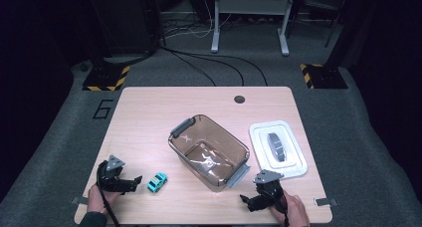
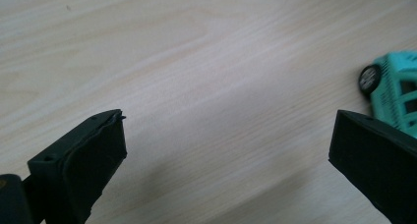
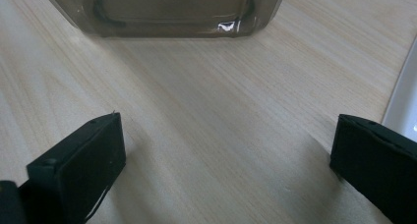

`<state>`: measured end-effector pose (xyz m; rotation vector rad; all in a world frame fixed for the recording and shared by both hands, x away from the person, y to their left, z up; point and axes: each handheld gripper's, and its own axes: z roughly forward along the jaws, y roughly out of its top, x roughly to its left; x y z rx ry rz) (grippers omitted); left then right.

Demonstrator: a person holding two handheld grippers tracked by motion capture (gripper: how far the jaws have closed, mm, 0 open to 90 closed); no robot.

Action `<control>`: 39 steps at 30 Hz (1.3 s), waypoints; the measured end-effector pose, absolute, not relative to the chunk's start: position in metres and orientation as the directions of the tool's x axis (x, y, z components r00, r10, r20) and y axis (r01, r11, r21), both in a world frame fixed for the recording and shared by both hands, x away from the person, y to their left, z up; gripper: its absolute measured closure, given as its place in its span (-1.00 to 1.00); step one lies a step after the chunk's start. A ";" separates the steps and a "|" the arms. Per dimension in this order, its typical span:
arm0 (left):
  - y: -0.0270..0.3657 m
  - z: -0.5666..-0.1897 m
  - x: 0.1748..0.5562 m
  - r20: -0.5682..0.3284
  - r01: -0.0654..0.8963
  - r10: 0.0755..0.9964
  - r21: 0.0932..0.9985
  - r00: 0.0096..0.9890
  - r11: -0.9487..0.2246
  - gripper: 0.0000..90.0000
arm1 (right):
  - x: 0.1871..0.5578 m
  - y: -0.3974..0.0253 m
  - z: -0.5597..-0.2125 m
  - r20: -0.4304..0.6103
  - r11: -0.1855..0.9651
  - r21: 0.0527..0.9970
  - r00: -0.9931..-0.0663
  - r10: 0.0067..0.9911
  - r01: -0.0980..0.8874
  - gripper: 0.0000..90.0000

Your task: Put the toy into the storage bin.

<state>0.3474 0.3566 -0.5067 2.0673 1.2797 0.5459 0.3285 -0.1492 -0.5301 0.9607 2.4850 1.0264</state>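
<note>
A small teal toy car (image 1: 157, 181) sits on the wooden table (image 1: 149, 112) near the front left. My left gripper (image 1: 133, 183) rests just left of it, open, with bare wood between the jaws. In the left gripper view the car (image 2: 396, 89) lies beside the right jaw. A transparent brown bin (image 1: 209, 151) with grey handles stands in the middle, holding nothing. A white lid (image 1: 277, 148) with a grey handle lies to its right. My right gripper (image 1: 247, 201) is open near the front edge, below the bin's (image 3: 167, 10) near corner; the lid's (image 3: 403, 103) edge shows at right.
A round dark hole (image 1: 239, 99) marks the table's far side. Cables, metal stand legs and hazard-striped bases lie on the grey floor beyond the table. The person's hands hold both grippers at the table's near edge.
</note>
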 end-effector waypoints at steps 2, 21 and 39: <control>0.355 -0.501 0.345 -0.002 0.625 0.896 0.717 0.444 -0.308 -1.00 | 0.329 -0.149 -0.530 -0.008 0.527 0.708 -0.740 0.673 0.471 -1.00; 0.306 -0.487 0.325 -0.021 0.562 0.882 0.778 0.471 -0.282 -1.00 | 0.330 -0.149 -0.530 -0.005 0.531 0.708 -0.748 0.663 0.466 -1.00; 0.279 -0.527 0.330 0.012 0.597 0.861 0.716 0.509 -0.363 -0.83 | 0.330 -0.149 -0.530 -0.006 0.532 0.708 -0.750 0.662 0.464 -1.00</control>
